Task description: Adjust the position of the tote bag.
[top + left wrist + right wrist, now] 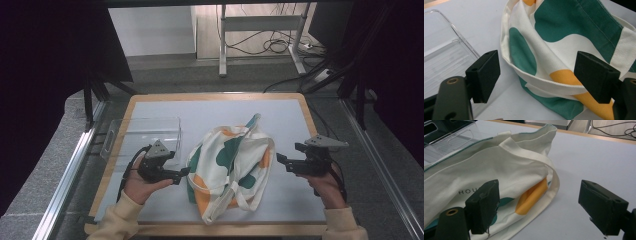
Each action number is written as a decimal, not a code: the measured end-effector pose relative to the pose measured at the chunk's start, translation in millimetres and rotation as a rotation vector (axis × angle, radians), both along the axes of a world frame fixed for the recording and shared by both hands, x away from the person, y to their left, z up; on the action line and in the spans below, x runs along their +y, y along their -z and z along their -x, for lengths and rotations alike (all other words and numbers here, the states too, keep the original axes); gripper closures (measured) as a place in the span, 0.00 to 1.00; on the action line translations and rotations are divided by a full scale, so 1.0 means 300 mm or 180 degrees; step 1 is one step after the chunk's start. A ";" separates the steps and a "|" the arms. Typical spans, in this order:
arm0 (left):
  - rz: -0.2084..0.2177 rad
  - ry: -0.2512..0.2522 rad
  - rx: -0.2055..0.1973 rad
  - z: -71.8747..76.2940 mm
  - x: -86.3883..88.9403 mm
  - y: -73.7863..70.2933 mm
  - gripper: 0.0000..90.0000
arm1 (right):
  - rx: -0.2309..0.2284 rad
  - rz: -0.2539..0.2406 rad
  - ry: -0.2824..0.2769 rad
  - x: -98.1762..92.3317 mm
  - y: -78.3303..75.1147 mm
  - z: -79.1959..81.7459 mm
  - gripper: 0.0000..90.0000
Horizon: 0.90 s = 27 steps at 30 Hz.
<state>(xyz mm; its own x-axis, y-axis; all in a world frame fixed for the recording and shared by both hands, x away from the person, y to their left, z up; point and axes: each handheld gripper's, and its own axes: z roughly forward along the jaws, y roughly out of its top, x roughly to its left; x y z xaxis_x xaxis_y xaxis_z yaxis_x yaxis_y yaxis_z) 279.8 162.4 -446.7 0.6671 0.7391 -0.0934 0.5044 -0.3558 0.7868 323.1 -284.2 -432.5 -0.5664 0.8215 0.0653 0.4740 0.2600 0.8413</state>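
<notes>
Both my grippers hold nothing, jaws wide — left gripper [176,176] just beside the tote bag [231,167], right gripper [283,161] near its right edge. Bag lies crumpled mid-table; I'd pinch the hem fabric squarely — not the loose strap [554,178].

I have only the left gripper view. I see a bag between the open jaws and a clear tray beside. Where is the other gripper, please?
Observer: The right gripper is at the bag's opposite side, jaws open, holding nothing.
Operator: Is the bag lying flat or standing?
Observer: It lies crumpled on the white mat, with a strap looping out toward the right gripper.
Operator: Is something written on the bag?
Observer: Yes, the right gripper view shows small letters on a plain white panel; only the start can be read.
Operator: Is the tray empty?
Observer: In the high view the tray looks empty, behind the left gripper.
</notes>
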 end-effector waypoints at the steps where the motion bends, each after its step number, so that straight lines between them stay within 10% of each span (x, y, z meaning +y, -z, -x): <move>1: -0.0002 0.0005 0.0004 -0.001 0.000 0.000 0.24 | -0.0004 0.0004 -0.0002 -0.001 0.000 0.001 0.19; 27: -0.0033 0.0116 0.0064 0.023 -0.002 -0.045 0.27 | 0.0098 0.0202 -0.0015 0.025 0.054 -0.017 0.19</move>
